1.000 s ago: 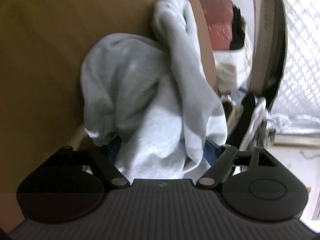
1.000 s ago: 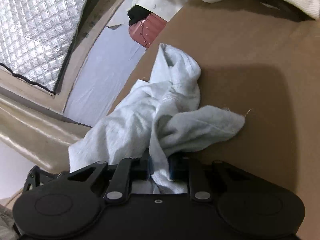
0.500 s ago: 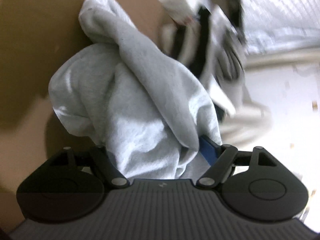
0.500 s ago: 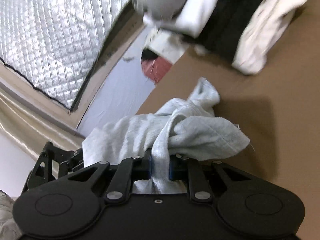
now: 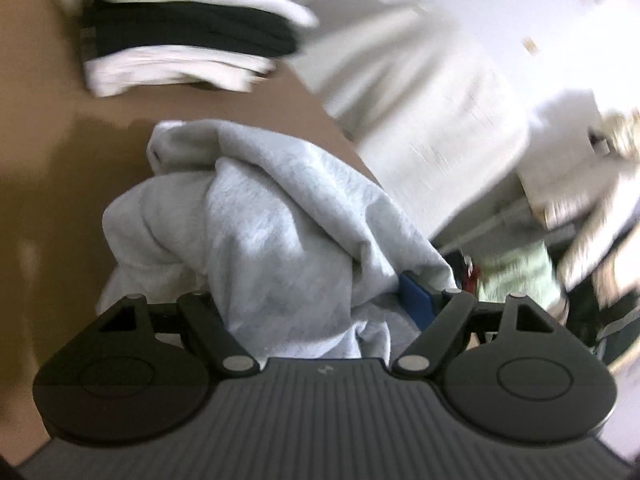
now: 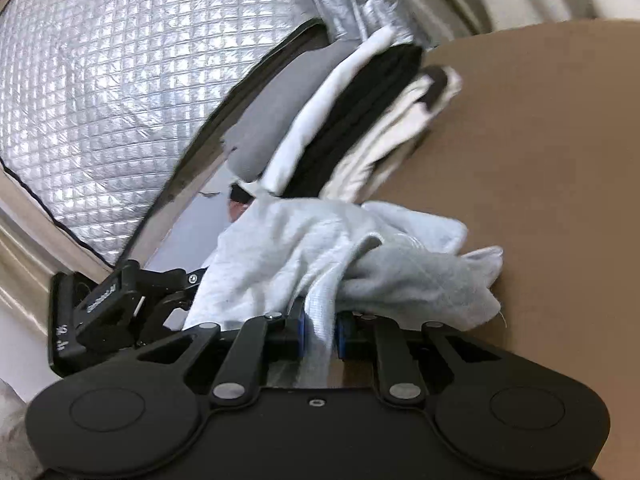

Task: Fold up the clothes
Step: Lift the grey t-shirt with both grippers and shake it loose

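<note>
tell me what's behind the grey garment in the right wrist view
A stack of folded clothes, white, black and cream, lies behind the grey garment on the brown table; its near end is covered.

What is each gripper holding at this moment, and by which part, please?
Both hold the light grey garment: the right gripper pinches a narrow ribbed edge, while the left gripper, jaws wide, grips a thick bunched fold.

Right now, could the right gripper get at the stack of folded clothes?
Probably not yet. The right gripper is shut on the grey garment, which hangs between it and the stack of folded clothes further back on the brown table.
</note>
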